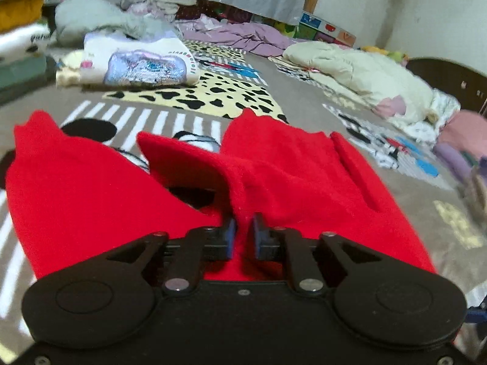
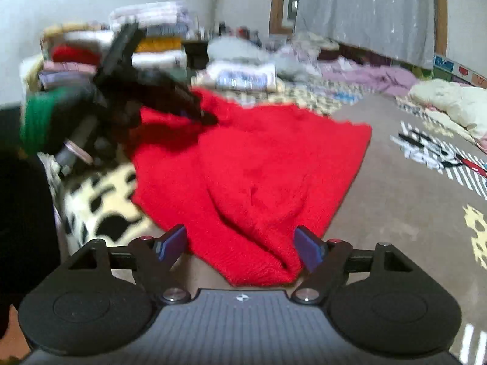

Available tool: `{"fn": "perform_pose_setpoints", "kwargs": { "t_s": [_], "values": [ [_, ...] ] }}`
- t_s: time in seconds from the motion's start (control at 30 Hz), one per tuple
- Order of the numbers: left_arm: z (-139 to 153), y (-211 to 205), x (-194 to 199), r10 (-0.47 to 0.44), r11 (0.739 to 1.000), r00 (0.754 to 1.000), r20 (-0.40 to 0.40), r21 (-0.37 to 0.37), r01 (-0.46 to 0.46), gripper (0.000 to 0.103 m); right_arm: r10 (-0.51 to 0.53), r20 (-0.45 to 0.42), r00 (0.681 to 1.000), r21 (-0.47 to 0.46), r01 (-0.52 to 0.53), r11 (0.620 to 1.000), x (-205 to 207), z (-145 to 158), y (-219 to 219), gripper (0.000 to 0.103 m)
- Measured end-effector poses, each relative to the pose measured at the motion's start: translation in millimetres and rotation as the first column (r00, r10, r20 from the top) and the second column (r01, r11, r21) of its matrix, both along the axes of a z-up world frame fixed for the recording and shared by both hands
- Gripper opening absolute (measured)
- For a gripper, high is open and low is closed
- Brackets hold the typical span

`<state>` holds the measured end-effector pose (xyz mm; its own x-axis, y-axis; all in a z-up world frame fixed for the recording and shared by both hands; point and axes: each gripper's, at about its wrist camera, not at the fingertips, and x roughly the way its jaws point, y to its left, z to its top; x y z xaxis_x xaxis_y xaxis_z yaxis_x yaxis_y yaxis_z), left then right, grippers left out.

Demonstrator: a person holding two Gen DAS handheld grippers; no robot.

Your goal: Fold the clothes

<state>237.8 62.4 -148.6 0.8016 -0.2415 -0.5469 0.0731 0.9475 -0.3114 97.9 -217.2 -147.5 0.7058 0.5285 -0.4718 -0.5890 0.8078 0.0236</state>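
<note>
While our left hand-held gripper (image 1: pixel 242 237) pinches a raised fold of the red sweater (image 2: pixel 249 167) spread on the patterned rug (image 1: pixel 194 97), our right hand-held gripper (image 2: pixel 242 248) gapes around its near corner; next, we judge, it must clamp.
</note>
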Motion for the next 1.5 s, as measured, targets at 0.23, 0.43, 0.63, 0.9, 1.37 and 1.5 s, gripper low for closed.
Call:
{"fn": "perform_pose_setpoints", "kwargs": {
  "t_s": [0.23, 0.43, 0.63, 0.9, 1.37, 1.5],
  "values": [
    [7, 24, 3, 0.05, 0.983, 0.999, -0.022, -0.173, -0.053, 0.051, 0.005, 0.038, 0.999, 0.002, -0.005, 1.0, 14, -2, 13, 0.077],
    [21, 24, 13, 0.092, 0.987, 0.995, 0.033, -0.136, -0.087, 0.048, 0.064, 0.041, 0.997, -0.052, -0.061, 0.997, 24, -10, 38, 0.077],
    [23, 15, 25, 0.111, 0.989, 0.991, 0.068, -0.103, -0.104, 0.005, 0.038, 0.033, 0.999, -0.027, -0.037, 0.999, 16, -9, 35, 0.077],
    [66, -15, 32, 0.073, 0.992, 0.981, 0.179, -0.119, -0.053, 0.003, 0.032, 0.064, 0.997, -0.066, -0.028, 0.997, 13, -15, 26, 0.063],
    [80, -107, 123, 0.021, 0.998, 1.0, 0.015, -0.06, -0.02, 0.003, -0.026, -0.029, 0.999, 0.083, 0.028, 0.996, 30, -12, 1, 0.019],
    [67, -126, 140, 0.03, 0.999, 0.999, -0.027, -0.036, -0.031, 0.003, -0.017, -0.123, 0.992, 0.218, 0.044, 0.975, 38, -13, -16, 0.019]
  ]
}}
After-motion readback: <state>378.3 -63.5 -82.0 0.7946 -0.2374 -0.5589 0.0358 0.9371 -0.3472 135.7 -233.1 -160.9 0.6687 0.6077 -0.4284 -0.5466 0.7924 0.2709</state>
